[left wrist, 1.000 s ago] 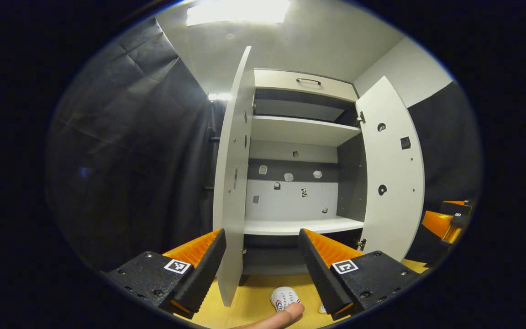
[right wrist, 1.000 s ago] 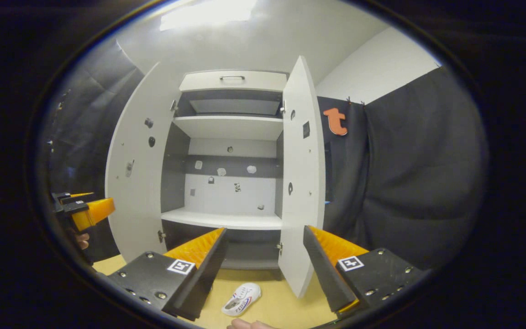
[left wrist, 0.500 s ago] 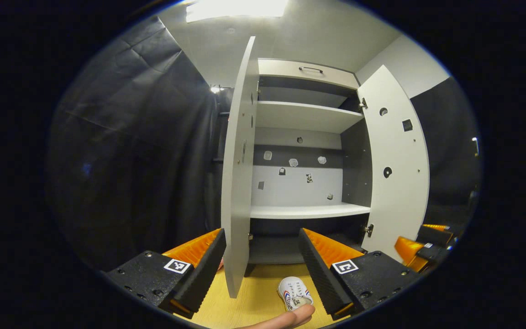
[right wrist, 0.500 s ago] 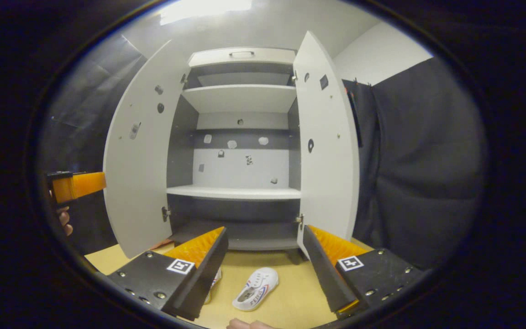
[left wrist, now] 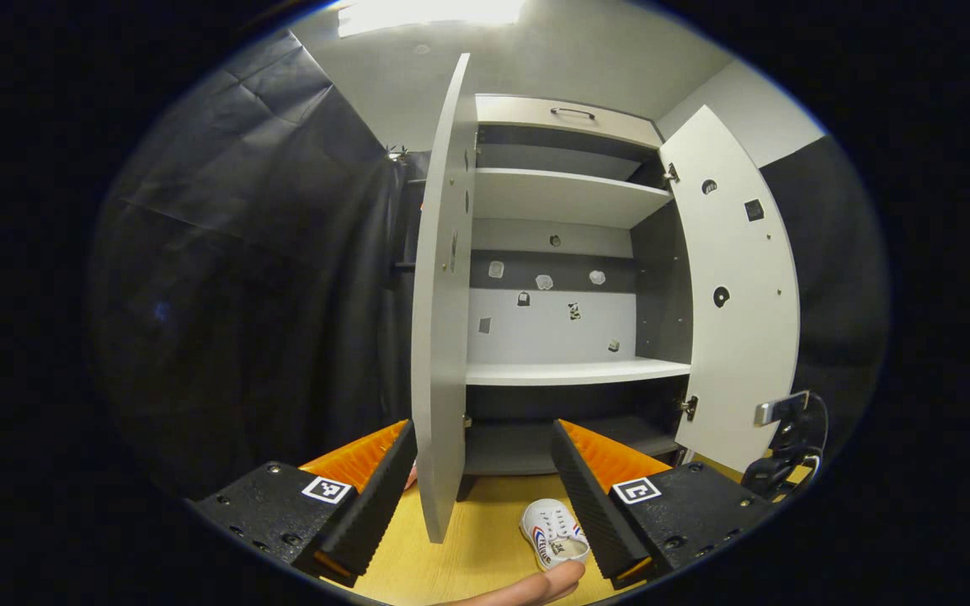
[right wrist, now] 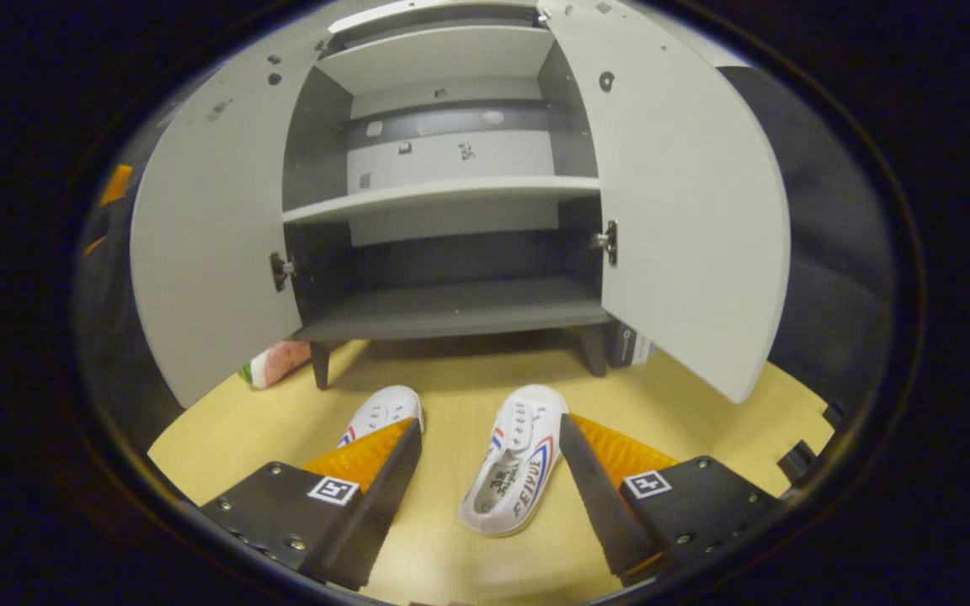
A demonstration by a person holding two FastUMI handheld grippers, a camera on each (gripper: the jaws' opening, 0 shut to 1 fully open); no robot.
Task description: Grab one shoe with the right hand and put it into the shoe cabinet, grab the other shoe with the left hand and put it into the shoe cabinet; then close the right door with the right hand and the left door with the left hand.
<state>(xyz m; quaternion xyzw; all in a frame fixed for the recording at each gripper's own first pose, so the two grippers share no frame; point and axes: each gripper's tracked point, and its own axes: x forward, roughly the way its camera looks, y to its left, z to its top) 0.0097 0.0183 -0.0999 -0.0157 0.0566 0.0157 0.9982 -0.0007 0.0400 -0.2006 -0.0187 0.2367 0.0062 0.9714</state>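
1. I see a booth hung with black cloth (left wrist: pixel 266 278) and a pale wooden floor (right wrist: pixel 468 379) under the cabinet; a ceiling light glares at the top of the left gripper view.
2. The shoe cabinet (right wrist: pixel 451 194) stands on short legs on that floor, both doors swung wide. Its left door (right wrist: pixel 207 252) and right door (right wrist: pixel 687 219) flare out to either side in the right gripper view; in the left gripper view the left door (left wrist: pixel 443 320) is seen nearly edge-on and the right door (left wrist: pixel 738 295) faces me.
3. Inside I see a white middle shelf (right wrist: pixel 443 198), a dark bottom shelf (right wrist: pixel 451 311) and a higher white shelf (left wrist: pixel 565 194), with a handled drawer front above it. None of the shelves holds a shoe.
4. My right tool (right wrist: pixel 489 438) hangs low over the floor, fingers apart and gripping nothing, with the right shoe (right wrist: pixel 514 459) lying between them, toe toward the cabinet.
5. My left tool (left wrist: pixel 481 446) is held higher, facing the cabinet, fingers spread and holding nothing. The left door's edge falls between them in this view.
6. The left shoe (right wrist: pixel 380 412) lies just beside the right one, partly behind my right tool's left finger.
7. In the left gripper view one white shoe (left wrist: pixel 552 539) lies on the floor by the right finger, a fingertip (left wrist: pixel 535 585) of the person below it.
8. Something pink and green (right wrist: pixel 274 364) lies behind the left front leg.
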